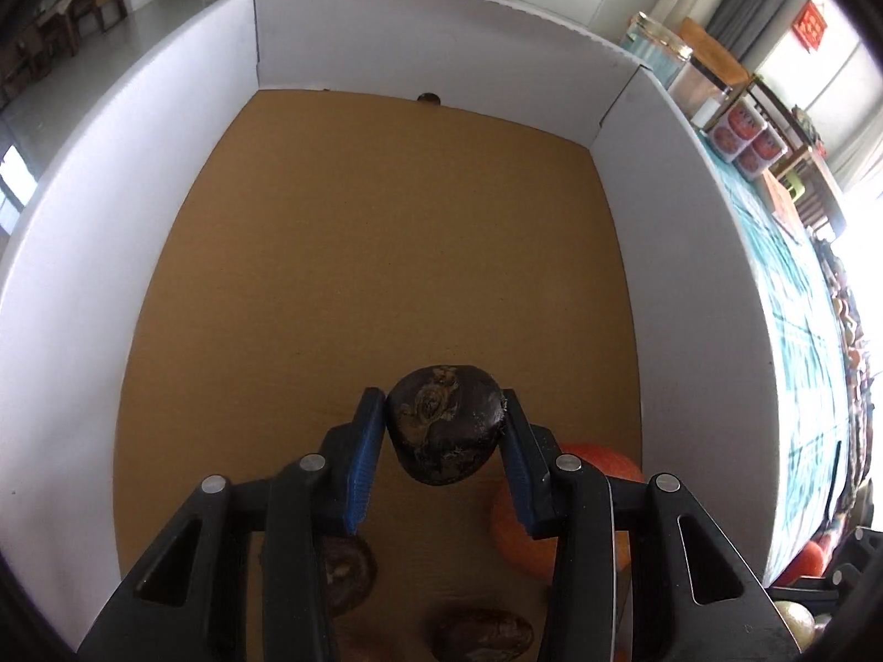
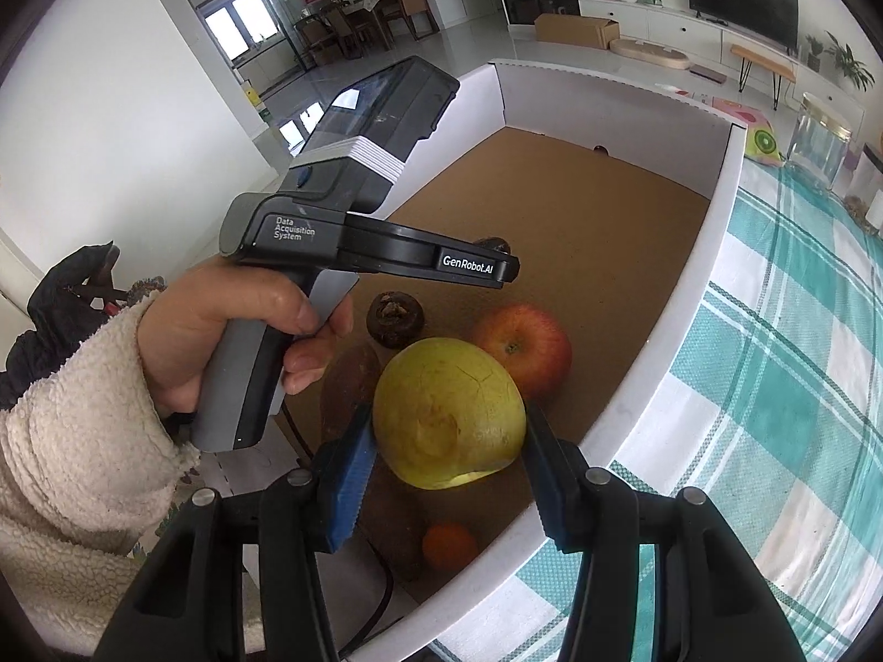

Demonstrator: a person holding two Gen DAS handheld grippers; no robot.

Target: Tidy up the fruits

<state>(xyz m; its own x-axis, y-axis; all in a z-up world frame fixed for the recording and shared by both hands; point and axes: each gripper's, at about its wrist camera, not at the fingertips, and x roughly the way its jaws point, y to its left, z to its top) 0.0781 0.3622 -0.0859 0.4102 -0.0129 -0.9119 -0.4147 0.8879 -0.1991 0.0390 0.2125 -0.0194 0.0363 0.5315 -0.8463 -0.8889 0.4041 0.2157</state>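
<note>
My left gripper [image 1: 444, 430] is shut on a dark brown round fruit [image 1: 444, 425] and holds it above the brown floor of a white-walled box [image 1: 83, 276]. Below it lie another dark fruit [image 1: 347, 568], a brown oblong fruit [image 1: 480, 631] and a red apple [image 1: 530, 524]. My right gripper [image 2: 447, 441] is shut on a yellow-green pear [image 2: 447, 414] over the box's near end. Under it lie a red apple [image 2: 524, 347], a dark round fruit [image 2: 394, 317], a brown oblong fruit [image 2: 350, 386] and a small orange [image 2: 448, 543]. The left gripper's body [image 2: 342, 204] shows in the right wrist view.
The box [image 2: 717, 209] stands on a table with a teal checked cloth [image 2: 772, 386]. A glass jar [image 2: 817, 138] stands behind the box. More fruit [image 1: 800, 615] lies outside the box at the right. A small dark thing [image 1: 427, 98] sits by the far wall.
</note>
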